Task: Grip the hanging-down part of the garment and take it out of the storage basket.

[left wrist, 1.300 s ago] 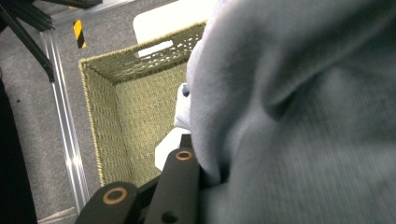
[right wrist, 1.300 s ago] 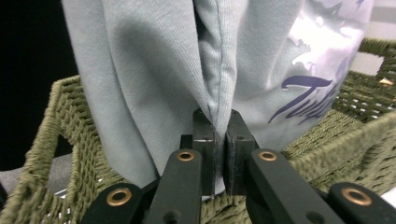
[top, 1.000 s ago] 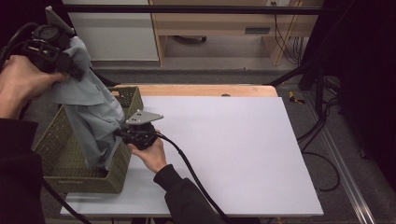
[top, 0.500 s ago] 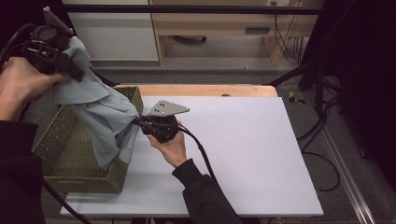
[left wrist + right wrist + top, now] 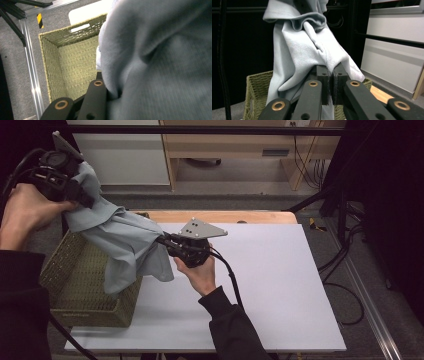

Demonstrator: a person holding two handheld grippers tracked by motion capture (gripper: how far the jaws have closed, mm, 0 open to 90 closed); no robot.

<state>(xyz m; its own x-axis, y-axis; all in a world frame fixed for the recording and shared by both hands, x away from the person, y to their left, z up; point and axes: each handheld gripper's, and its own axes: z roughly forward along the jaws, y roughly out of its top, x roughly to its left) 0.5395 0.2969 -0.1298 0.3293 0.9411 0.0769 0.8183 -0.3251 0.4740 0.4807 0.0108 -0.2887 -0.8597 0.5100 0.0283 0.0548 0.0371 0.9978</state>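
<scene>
A pale grey-blue garment [image 5: 120, 237] hangs stretched between my two grippers above a green woven basket [image 5: 75, 275] at the table's left. My left gripper [image 5: 77, 195] is held high at the far left, shut on the garment's upper end. In the left gripper view the cloth [image 5: 160, 60] covers most of the jaws, with the basket's inside [image 5: 75, 62] below. My right gripper [image 5: 162, 242] sits over the table beside the basket, shut on a fold of the garment. The right gripper view shows the cloth [image 5: 307, 50] pinched between the shut pads [image 5: 331, 82].
The white table top [image 5: 270, 280] stretches to the right of the basket. A wooden strip [image 5: 225, 216] runs along the far edge. Cables trail from both grippers. Shelving and a dark frame stand behind the table.
My right gripper has moved up and to the right, out of the basket and over the table, pulling the garment's lower part with it. The left gripper has stayed in place.
</scene>
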